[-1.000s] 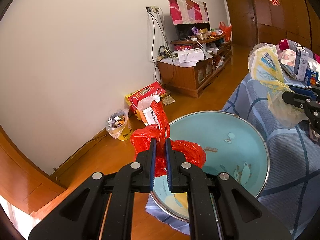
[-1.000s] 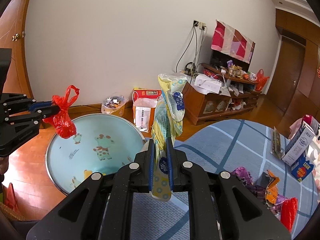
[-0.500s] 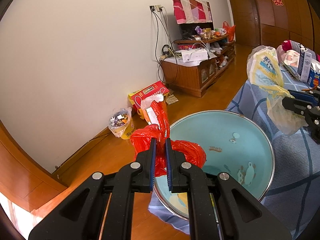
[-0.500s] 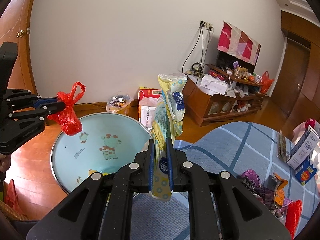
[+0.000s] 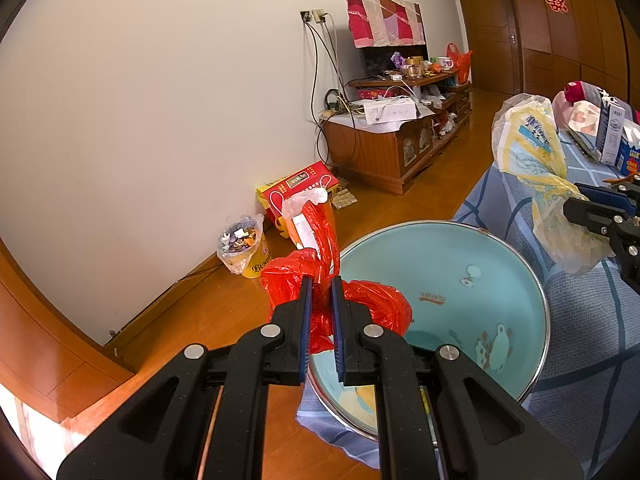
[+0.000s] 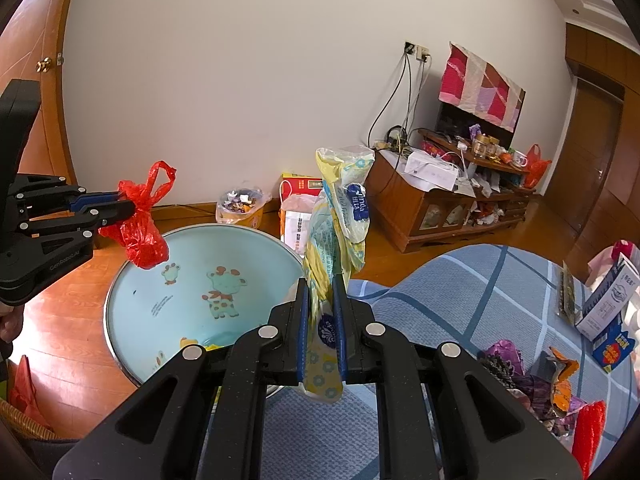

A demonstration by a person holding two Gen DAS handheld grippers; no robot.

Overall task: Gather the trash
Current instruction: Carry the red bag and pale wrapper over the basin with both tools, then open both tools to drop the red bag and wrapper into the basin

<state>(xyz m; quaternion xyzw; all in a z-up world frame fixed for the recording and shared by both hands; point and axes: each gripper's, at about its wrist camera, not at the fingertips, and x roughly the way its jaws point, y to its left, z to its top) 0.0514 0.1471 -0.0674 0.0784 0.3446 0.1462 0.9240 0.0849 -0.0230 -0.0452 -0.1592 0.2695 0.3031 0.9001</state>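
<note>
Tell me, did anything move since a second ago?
Hardly anything. The right gripper drifted slightly nearer the round light-blue cartoon basin, clamped on its yellow-and-white plastic wrapper. The left gripper stayed put, gripping the crumpled red plastic bag over the basin's rim. Nothing was dropped or picked up.

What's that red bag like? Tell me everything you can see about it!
The red bag is thin, shiny, crinkly plastic, scrunched into a small bundle. One loop handle sticks up above the pinch; the rest hangs down in a crumpled lump. The left gripper is shut on it near the handles. It hangs over the edge of the big blue basin with cartoon animals, not touching it. Whether anything is inside cannot be seen.
</note>
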